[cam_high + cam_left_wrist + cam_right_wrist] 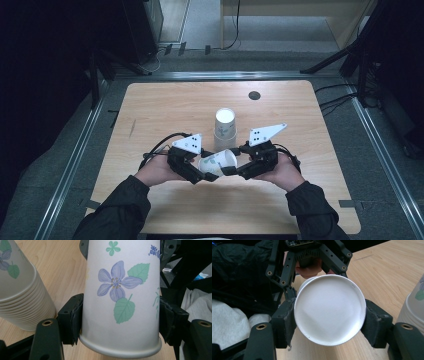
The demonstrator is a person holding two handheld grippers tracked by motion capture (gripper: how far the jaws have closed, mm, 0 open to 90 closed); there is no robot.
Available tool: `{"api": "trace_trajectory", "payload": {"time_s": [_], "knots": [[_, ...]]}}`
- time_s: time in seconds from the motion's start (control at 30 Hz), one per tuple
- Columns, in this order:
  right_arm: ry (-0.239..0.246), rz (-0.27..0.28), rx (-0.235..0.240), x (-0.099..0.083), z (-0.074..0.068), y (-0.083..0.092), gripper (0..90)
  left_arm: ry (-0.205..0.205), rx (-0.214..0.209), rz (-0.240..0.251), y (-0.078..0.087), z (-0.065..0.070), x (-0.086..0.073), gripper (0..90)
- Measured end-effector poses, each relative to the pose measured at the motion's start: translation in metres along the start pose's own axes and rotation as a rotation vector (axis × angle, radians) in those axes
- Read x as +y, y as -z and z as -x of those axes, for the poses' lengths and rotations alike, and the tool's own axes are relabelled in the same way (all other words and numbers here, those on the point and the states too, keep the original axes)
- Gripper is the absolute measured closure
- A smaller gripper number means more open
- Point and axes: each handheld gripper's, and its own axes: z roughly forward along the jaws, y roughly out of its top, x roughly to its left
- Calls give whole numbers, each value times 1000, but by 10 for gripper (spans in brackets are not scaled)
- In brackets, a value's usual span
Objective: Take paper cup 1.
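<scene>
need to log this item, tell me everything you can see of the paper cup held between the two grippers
The paper cup is white, looks like thin paper, with a rolled rim and a printed purple flower, green leaves and small blue sprigs. It lies on its side above the table, just in front of the stack of cups. The left gripper pinches its wall near the rim; the right gripper clamps the closed base end. It looks undented.

A light wooden table (165, 105) with round corners and a small dark hole (254, 95) stands on a grey floor (385, 165) with metal rails (70, 170), in a dim room with black cables (335, 100) and dark stands (345, 55).
</scene>
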Motion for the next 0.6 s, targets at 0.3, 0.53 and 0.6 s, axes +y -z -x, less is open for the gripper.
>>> {"api": "trace_trajectory", "payload": {"time_s": [0.3, 0.53, 0.6], "knots": [[10, -32, -39, -3, 1, -1, 263, 25, 13, -73, 15, -8, 2, 305], [19, -69, -61, -7, 3, -7, 263, 18, 44, -158, 21, -11, 3, 305], [27, -79, -64, -8, 4, -8, 263, 11, 52, -185, 20, -10, 4, 304]]}}
